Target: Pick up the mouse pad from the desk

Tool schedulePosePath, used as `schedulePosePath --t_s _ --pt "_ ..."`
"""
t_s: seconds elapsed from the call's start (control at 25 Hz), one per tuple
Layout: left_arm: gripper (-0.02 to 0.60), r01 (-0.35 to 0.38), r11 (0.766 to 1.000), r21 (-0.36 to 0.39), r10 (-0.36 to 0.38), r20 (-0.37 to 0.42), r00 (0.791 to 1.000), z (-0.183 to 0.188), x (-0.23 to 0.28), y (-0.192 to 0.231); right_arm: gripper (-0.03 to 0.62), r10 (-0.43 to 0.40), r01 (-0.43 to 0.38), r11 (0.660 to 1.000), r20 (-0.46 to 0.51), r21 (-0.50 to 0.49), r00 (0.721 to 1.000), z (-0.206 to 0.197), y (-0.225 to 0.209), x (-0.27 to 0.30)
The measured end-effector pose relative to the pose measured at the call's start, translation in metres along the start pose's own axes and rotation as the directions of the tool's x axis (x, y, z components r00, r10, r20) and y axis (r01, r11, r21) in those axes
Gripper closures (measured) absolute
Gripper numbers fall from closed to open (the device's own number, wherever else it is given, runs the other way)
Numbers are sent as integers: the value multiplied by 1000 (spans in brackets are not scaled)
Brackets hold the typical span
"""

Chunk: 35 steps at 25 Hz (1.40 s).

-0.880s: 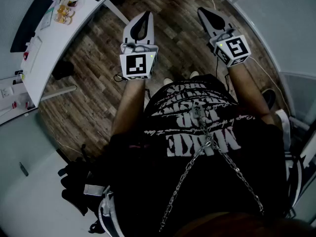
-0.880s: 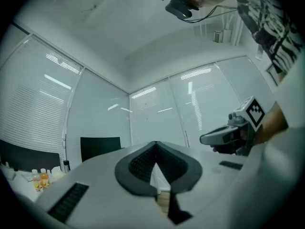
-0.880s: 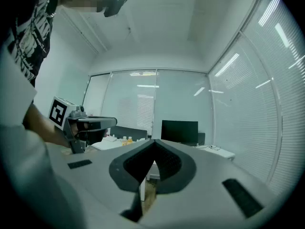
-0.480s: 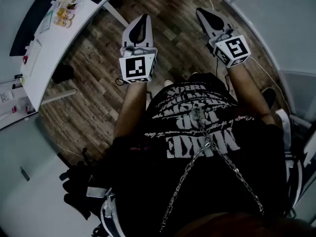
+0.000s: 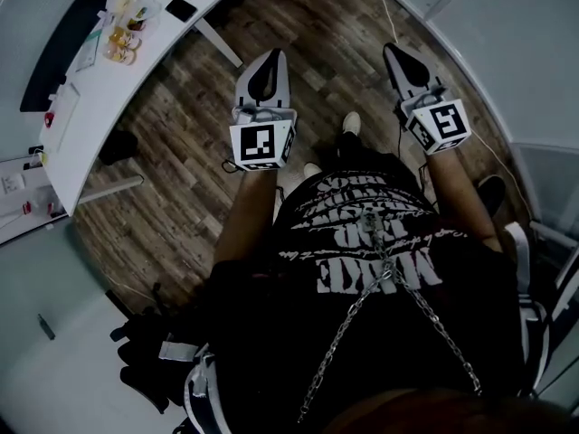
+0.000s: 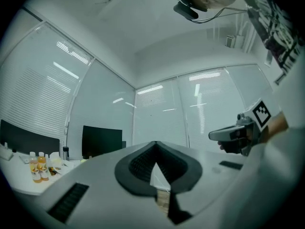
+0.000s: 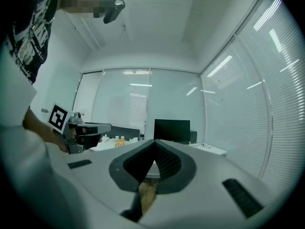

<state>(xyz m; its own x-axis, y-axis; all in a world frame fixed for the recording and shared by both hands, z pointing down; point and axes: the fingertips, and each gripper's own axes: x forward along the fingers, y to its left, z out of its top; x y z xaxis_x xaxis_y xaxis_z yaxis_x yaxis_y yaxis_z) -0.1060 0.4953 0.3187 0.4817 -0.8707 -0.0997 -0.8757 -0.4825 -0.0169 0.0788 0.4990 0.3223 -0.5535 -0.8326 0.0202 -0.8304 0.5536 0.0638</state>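
Person has stepped forward over the wood floor [image 5: 181, 170], a shoe [image 5: 351, 123] now showing; desk [image 5: 99, 98] remains far left; left gripper [image 5: 270, 61] and right gripper [image 5: 398, 57] are fully closed, empty, and well apart from a small dark rectangle [image 5: 181, 9], probably the mouse pad.

Office: white desk [image 5: 95, 107], monitor [image 7: 171, 129], window blinds [image 7: 281, 89].
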Motion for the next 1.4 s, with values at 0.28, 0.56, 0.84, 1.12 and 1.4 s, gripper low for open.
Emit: schedulePosePath --t_s 0.28,0.56,0.84,1.12,1.4 --pt "574 28 999 -26 -29 -29 999 -13 51 -4 600 -40 41 998 -22 44 999 -10 -51 15" --pt "574 23 999 -33 -26 -68 997 -30 110 3 600 -35 38 997 -41 63 999 -22 -105 53" --pt "574 -30 999 -35 27 -70 997 -35 156 17 600 20 -17 997 -42 70 999 -26 -143 88" --pt "574 -81 996 -45 79 -45 996 -25 196 22 600 87 -85 994 -18 66 996 -15 -175 119" --pt "574 -113 994 -3 113 -30 993 -14 244 14 600 111 -112 992 9 65 994 -4 -230 132"
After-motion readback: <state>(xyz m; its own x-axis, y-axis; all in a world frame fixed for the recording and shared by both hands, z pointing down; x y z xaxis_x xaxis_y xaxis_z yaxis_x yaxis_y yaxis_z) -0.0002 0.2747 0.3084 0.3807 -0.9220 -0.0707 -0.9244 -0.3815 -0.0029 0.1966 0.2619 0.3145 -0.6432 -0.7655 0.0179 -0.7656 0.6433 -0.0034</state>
